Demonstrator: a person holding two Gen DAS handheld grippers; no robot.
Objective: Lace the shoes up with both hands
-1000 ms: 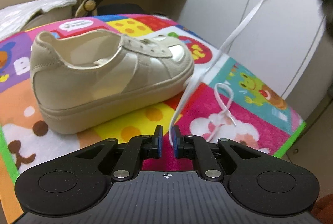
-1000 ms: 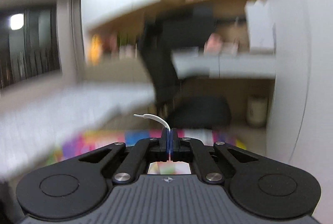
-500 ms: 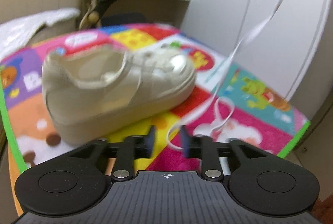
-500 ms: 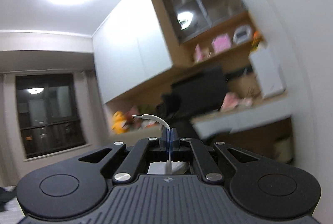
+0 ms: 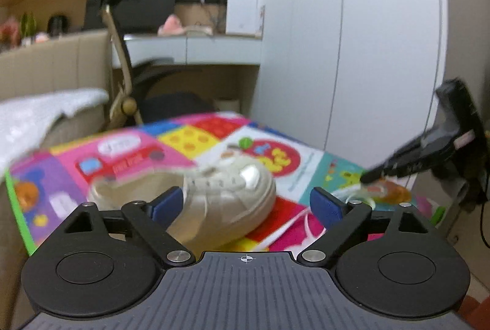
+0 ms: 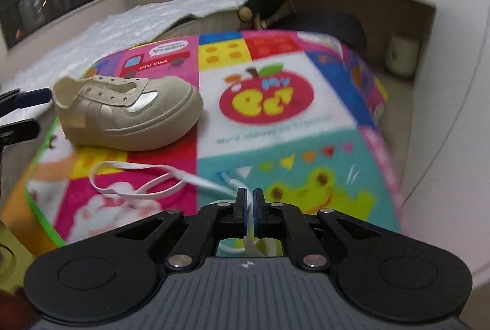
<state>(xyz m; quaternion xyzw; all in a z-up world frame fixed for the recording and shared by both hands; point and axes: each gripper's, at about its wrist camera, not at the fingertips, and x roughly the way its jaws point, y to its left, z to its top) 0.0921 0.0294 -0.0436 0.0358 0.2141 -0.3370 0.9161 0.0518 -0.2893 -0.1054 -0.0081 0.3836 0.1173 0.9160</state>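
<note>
Likely limp and slippery, the flat white lace (image 6: 134, 167), at seven o'clock of the beige low-top shoe (image 6: 128, 112), suits a tip grip; right gripper (image 6: 249, 201) pinches it, left gripper (image 5: 245, 201) is opening, empty.

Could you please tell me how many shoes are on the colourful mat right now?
1: a beige shoe stands on the mat's left part, toe pointing right. No second shoe shows in either view.

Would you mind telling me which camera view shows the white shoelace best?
The right wrist view: the shoelace lies looped across the mat in front of the shoe, leading to the right gripper. The left wrist view shows only blurred bits of it beyond its own finger.
</note>
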